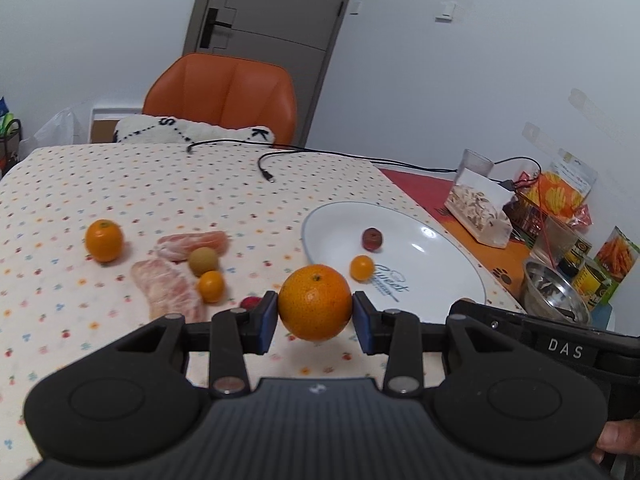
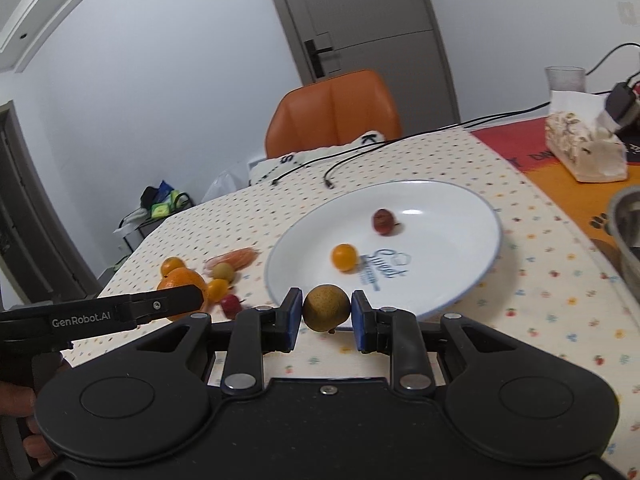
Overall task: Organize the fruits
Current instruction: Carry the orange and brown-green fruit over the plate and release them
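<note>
The left gripper is clamped on an orange held clear of the surface, and the right gripper is closed on a small brownish-green fruit right at the near rim of the white plate. The plate lies ahead and to the right of the left gripper, straight ahead of the right one, which is nearer. It holds 2 fruits, while 4 whole fruits and 2 peeled segments lie on the surface to its left.
</note>
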A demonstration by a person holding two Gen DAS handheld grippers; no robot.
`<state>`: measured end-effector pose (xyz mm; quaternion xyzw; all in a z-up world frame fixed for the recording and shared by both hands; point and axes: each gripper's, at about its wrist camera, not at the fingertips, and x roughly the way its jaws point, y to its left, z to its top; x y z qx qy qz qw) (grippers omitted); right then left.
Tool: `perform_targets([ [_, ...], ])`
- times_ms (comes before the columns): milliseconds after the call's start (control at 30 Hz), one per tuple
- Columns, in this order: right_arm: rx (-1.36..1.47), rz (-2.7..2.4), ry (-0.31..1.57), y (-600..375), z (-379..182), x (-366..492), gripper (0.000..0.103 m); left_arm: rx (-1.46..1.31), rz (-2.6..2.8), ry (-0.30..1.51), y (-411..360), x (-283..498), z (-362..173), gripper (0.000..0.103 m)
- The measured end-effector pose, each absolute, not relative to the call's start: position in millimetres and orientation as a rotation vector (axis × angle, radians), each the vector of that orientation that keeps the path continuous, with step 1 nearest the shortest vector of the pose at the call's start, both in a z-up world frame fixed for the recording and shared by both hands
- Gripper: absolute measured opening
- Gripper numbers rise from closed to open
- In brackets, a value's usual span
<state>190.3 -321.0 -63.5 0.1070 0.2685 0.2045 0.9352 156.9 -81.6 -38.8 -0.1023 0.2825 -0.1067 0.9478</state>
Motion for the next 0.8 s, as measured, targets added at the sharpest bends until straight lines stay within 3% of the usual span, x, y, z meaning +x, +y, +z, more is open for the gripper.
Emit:
perform_targets([
  [700, 0.276, 0.356, 0.536, -359, -75, 214, 0.025, -0.164, -0.265, 0.61, -125, 196, -43, 0.039],
  [800, 0.272, 0.35, 0.54, -359, -76, 218, 0.029, -0.167, -0.264, 0.618, -128, 200, -44, 0.039],
])
